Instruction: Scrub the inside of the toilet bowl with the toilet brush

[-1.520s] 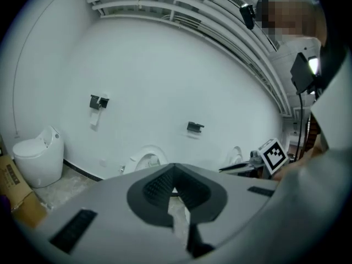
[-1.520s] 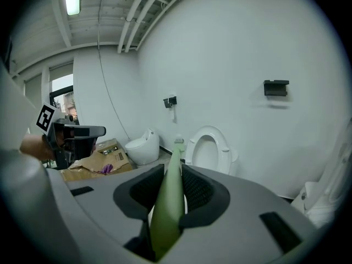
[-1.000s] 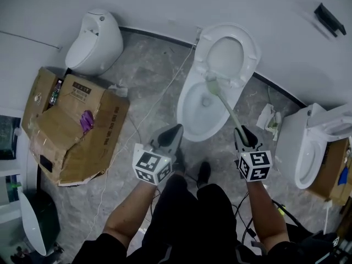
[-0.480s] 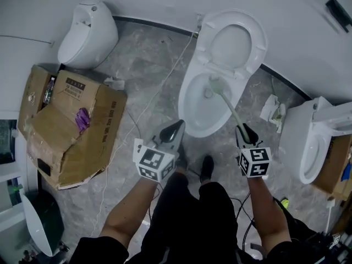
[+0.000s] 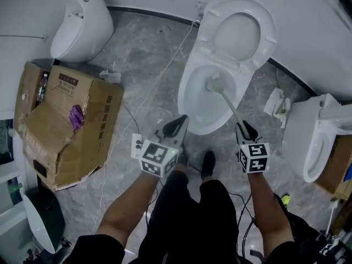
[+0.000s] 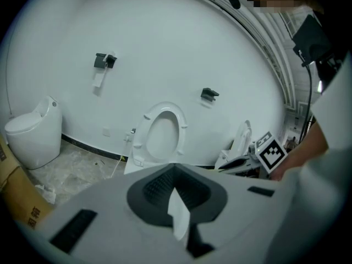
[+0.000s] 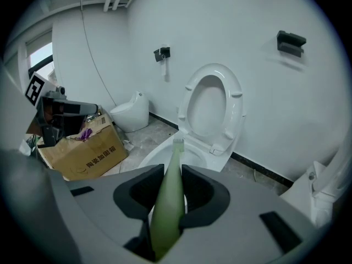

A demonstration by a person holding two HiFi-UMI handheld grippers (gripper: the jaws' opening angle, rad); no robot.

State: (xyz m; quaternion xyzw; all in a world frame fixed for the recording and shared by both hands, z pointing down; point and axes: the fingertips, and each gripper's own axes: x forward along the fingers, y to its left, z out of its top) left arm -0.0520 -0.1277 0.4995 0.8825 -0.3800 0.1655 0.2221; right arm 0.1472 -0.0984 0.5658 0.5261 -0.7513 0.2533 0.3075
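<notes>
In a washroom, the head view shows the toilet brush (image 5: 214, 84) reaching inside the toilet bowl (image 5: 185, 100), a cardboard box (image 5: 71, 131) nearby. Left gripper view: left gripper (image 6: 177, 197) closed, empty. Right gripper view: right gripper (image 7: 171, 175) clamps the toilet brush's green handle.

Lower end of toilet brush (image 7: 168, 202) handle swallowed between right gripper (image 7: 168, 187) jaws, toilet bowl (image 5: 192, 106) masked by left gripper (image 6: 175, 194) body in its own view, neighbouring toilet (image 5: 311, 144) cut by head view's right edge, cardboard box (image 5: 66, 120) print too small to read.
</notes>
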